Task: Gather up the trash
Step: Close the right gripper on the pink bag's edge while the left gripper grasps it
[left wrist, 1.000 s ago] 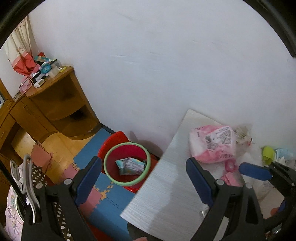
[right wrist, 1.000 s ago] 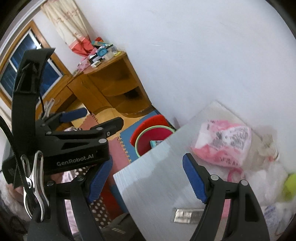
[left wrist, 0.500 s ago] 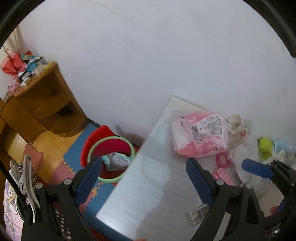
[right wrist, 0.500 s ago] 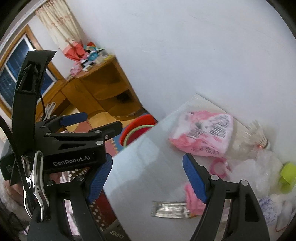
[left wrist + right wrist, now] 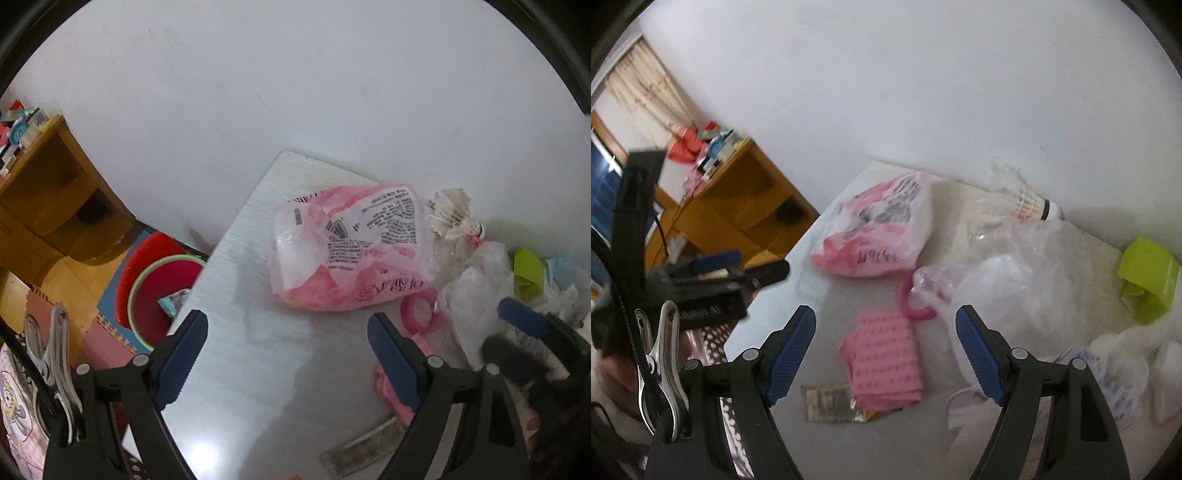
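Now the right gripper [image 5: 884,349] is hanging over the white table [image 5: 820,295] with its blue-padded jaws standing wide apart and gripping nothing; a folded pink patterned wrapper [image 5: 882,360] is lying on the tabletop in the gap between them, not touched by either pad, with a flat silvery sachet [image 5: 827,402] partly tucked under its near edge. The left gripper [image 5: 288,354] is likewise gaping wide over bare tabletop, holding nothing. Just beyond the wrapper a pink ring [image 5: 912,302] is sitting against a big pink printed bag [image 5: 351,251], and crumpled clear plastic [image 5: 1015,284] is spreading to the right of it. A shuttlecock [image 5: 1027,203] is lying near the wall, and a lime-green piece [image 5: 1148,277] is resting at the far right. Down on the floor past the table's left edge, a red bin with a green rim [image 5: 159,295] is holding a piece of rubbish, beside a wooden cabinet [image 5: 55,206].
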Available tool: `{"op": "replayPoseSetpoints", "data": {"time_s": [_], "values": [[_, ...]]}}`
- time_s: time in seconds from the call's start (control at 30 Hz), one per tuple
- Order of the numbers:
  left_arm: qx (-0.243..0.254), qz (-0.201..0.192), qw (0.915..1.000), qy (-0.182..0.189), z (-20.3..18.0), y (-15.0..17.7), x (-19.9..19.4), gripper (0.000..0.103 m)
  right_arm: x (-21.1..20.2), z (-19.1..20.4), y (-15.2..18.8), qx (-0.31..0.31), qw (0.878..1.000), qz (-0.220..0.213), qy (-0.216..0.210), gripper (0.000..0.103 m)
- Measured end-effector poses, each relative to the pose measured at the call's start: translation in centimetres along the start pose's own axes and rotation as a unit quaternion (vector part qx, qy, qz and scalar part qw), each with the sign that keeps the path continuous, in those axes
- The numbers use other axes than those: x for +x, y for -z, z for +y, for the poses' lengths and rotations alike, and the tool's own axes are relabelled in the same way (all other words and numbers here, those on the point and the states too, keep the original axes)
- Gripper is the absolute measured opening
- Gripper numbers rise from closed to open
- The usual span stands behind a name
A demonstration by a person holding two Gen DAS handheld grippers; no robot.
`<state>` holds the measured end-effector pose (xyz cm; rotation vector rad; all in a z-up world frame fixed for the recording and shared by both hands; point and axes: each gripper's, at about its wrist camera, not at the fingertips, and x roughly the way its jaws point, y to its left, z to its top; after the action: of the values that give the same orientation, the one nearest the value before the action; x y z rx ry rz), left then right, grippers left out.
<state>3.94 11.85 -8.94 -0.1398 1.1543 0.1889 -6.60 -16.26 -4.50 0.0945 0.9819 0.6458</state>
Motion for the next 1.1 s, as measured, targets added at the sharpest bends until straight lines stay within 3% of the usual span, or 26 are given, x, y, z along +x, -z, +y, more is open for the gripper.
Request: {"op": "replayPoseSetpoints", "data": {"time_s": [0.13, 0.4, 0.63, 0.8, 0.9, 0.97, 1.1], "values": [[-0.009, 0.01, 0.9999, 0.0, -0.2, -0.7, 1.7, 0.091, 0.7, -1.7, -2.8, 0.06, 0.998, -0.004, -0.028, 0.08], [0.005, 0.02, 0.9998, -0.007, -1.0, -1.8, 3.8, 0.091, 5.6, -1.9, -6.7, 0.081, 0.996, 0.005, -0.022, 0.079], [-0.017, 0.013, 0.9997, 0.013, 0.3, -2.4, 4.0, 0.087, 9.4, -3.1, -5.7, 0.108, 0.993, 0.022, 0.033, 0.064], [-0.065, 0.013, 0.9955, 0.067, 2.6, -2.2, 3.7, 0.087, 10.0, -3.9, -4.7, 0.117, 0.992, 0.019, 0.036, 0.058], [-0.102, 0.005, 0.9933, 0.054, 4.2, -2.5, 4.0, 0.086, 10.3, -3.6, -4.8, 0.115, 0.993, 0.016, 0.037, 0.054], [-0.123, 0.007, 0.99, 0.068, 4.6, -2.9, 4.5, 0.085, 10.4, -3.6, -4.8, 0.116, 0.992, 0.015, 0.039, 0.051], [-0.091, 0.019, 0.9941, 0.055, 3.2, -3.5, 5.8, 0.084, 10.7, -3.0, -4.7, 0.104, 0.994, 0.011, 0.044, 0.042]]}}
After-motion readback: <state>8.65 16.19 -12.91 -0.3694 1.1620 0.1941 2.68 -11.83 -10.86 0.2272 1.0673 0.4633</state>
